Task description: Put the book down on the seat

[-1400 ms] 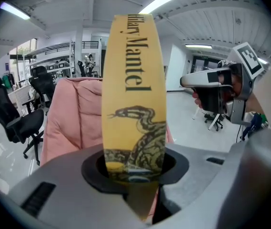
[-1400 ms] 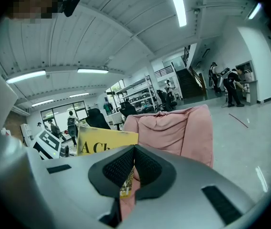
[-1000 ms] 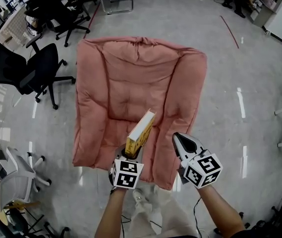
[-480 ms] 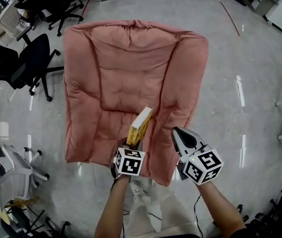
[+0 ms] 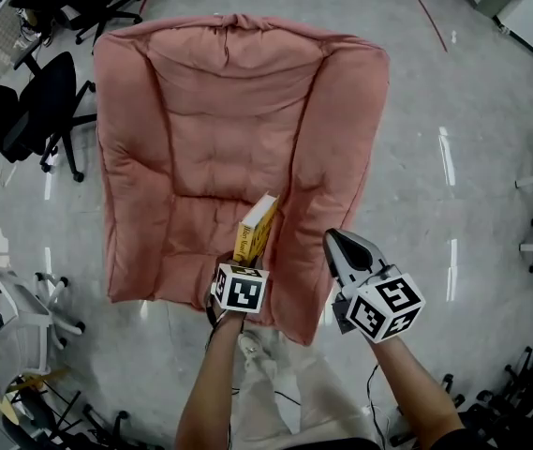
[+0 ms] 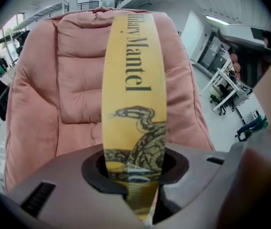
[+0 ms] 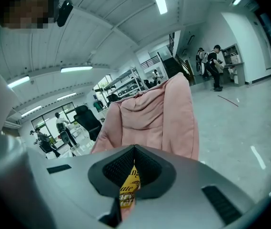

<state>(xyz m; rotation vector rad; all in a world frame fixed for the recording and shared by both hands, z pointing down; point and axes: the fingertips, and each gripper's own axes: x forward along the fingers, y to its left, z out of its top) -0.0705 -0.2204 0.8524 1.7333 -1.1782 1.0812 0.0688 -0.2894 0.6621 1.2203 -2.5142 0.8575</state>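
at the far left of the head view a black swivel office chair (image 5: pixel 32 111) stands on the glossy grey floor (image 5: pixel 453 82), well apart from the work. next comes the big padded pink fabric armchair (image 5: pixel 210 139), seen from above, with its seat cushion (image 5: pixel 191 232) nearest the person.

over the front right part of that cushion the left gripper (image 5: pixel 239 266) points steeply down. its jaws are part open and clamped on the lower end of the tall yellow hardback book with a snake on its spine (image 5: pixel 256 228). the book stands on end, leaning up and away, and its free end is over the seat beside the right arm roll. i cannot tell whether any part of it touches the cushion. the left gripper view shows the spine (image 6: pixel 134 94) rising straight from between the jaws, with the armchair filling the background.

to the right, the right gripper (image 5: pixel 341 249) hovers just beside the armchair's front corner. its jaws are closed together on nothing, and its own view catches only a sliver of the book (image 7: pixel 129 187) beyond them.

the main risk, as i judge it, is letting go while the book is on end. the cushion is soft and the book sits near the front edge, so it could topple forward and slide to the floor. held by one end only, it could also swing in the jaws as it is laid flat. the nearby right gripper could nudge it.
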